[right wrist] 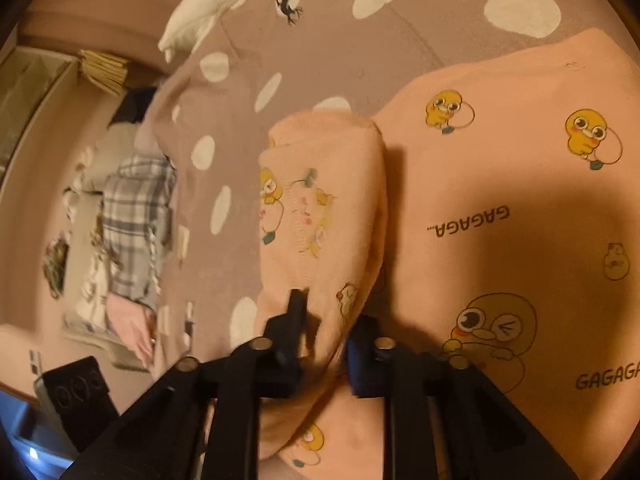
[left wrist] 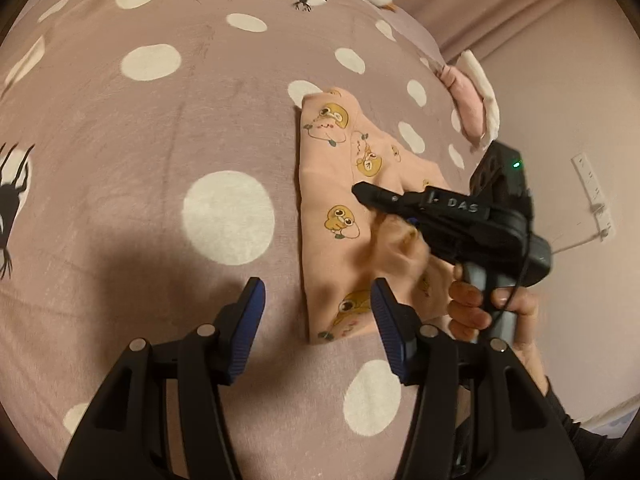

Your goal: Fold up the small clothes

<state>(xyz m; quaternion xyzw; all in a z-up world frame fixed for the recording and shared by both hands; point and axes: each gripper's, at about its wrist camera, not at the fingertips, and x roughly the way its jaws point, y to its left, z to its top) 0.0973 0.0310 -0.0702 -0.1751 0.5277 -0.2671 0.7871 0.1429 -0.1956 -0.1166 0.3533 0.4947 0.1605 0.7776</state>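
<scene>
My right gripper point(right wrist: 324, 344) has its fingers clenched on a folded sleeve or flap of the pink garment point(left wrist: 340, 216), which lies on the bed point(left wrist: 160, 128) with its long axis running straight away from my left gripper point(left wrist: 318, 312); those fingers are spread wide and grasp nothing, the garment's near edge sitting just ahead of the right-hand finger. The right gripper is clearly the nearer one for carrying the fold over. I read "GAGAGA" printed on the cloth and "DAS" on the right gripper's body.

Bare bedspread point(left wrist: 120, 208) (left of garment point(left wrist: 332, 196))
</scene>
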